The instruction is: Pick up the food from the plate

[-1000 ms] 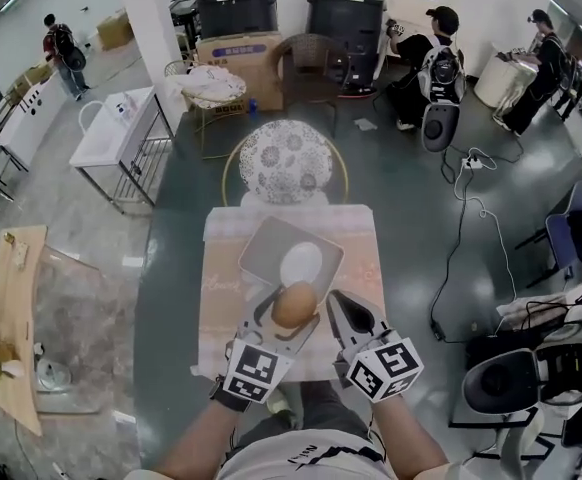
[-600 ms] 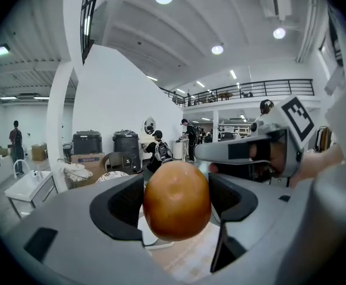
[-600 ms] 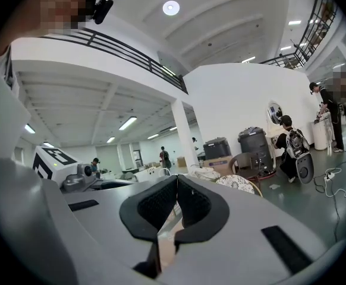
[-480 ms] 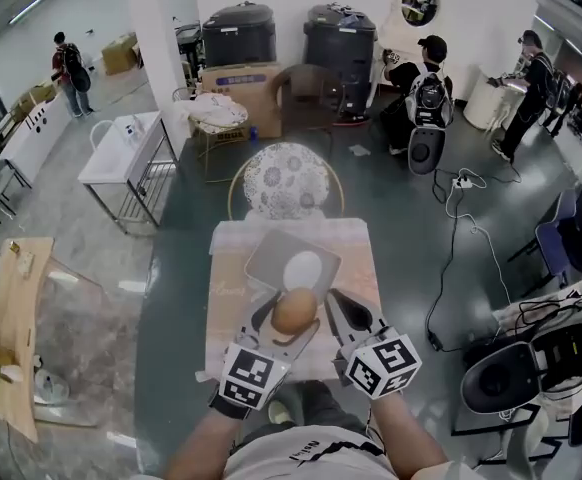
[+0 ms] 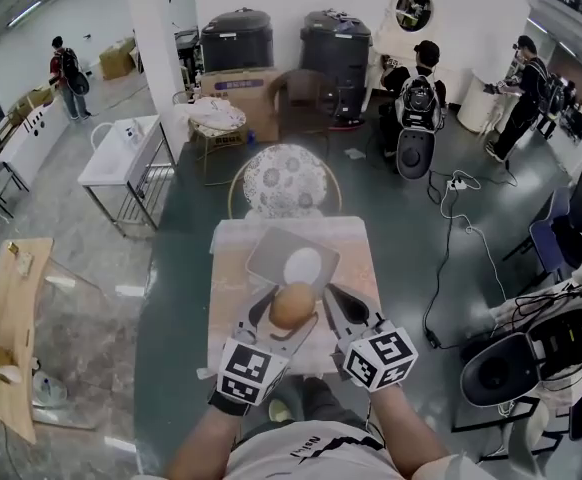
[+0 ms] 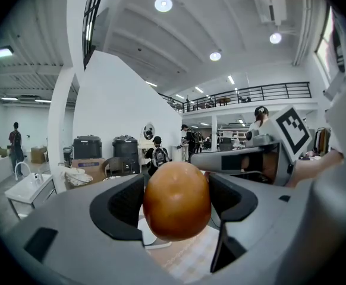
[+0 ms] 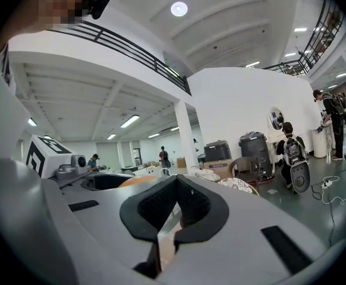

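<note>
A round brown bun [image 5: 293, 306] [image 6: 177, 200] is clamped between the jaws of my left gripper [image 5: 287, 313] [image 6: 176, 200], held above the small table [image 5: 229, 268]. Beyond it on the table lies the grey square plate [image 5: 271, 251] with a white oval patch [image 5: 303, 265] in its middle. My right gripper [image 5: 327, 303] [image 7: 174, 205] hovers just right of the bun, its jaws shut with nothing between them. In the right gripper view the bun [image 7: 138, 181] shows as an orange sliver behind the left gripper's body.
A round patterned chair [image 5: 285, 179] stands at the table's far side. Farther back are a cardboard box [image 5: 237, 85], two black bins [image 5: 336, 38] and a white sink unit [image 5: 121, 148]. Several people stand or sit around the hall. Cables [image 5: 449, 238] trail over the floor at right.
Both grippers and the held bun keep nearly the same place over the table's near half; only the head view has shifted a little.
</note>
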`<state>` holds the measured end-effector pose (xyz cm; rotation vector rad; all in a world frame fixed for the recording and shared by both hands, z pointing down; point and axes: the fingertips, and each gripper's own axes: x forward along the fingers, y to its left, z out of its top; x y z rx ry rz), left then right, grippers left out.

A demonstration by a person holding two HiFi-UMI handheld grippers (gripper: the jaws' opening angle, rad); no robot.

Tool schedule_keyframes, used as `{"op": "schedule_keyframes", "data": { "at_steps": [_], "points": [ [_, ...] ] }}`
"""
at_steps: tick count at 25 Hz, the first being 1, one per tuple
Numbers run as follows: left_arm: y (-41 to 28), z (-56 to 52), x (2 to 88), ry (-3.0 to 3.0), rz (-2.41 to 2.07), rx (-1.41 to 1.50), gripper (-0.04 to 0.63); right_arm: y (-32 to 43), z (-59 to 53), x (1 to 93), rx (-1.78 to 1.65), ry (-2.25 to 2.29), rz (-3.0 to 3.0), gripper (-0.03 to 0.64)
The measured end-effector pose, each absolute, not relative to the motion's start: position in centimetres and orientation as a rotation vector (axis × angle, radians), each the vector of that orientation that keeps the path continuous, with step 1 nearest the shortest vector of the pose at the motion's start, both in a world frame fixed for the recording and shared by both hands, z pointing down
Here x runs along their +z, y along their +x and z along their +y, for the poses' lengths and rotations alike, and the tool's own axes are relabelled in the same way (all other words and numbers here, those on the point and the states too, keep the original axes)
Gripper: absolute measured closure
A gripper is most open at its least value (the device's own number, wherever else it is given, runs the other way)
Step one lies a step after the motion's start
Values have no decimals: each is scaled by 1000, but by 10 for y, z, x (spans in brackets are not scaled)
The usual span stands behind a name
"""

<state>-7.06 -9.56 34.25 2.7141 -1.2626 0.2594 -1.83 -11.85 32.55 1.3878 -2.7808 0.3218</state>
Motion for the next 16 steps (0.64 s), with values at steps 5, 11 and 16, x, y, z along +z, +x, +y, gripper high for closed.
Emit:
{"op": "schedule_keyframes", "data": {
  "at_steps": [5, 11, 16],
  "points": [
    [-76, -91, 343, 2714, -1281, 251, 250, -23, -112, 323, 302, 1377, -2779, 603],
    [-83, -89, 342, 2708, -1297, 244, 250, -28, -109, 322, 280, 1364, -2781, 603],
    [-86, -88, 343, 2706, -1291, 246, 250, -34, -110, 324, 282, 1352, -2776, 603]
  ]
}}
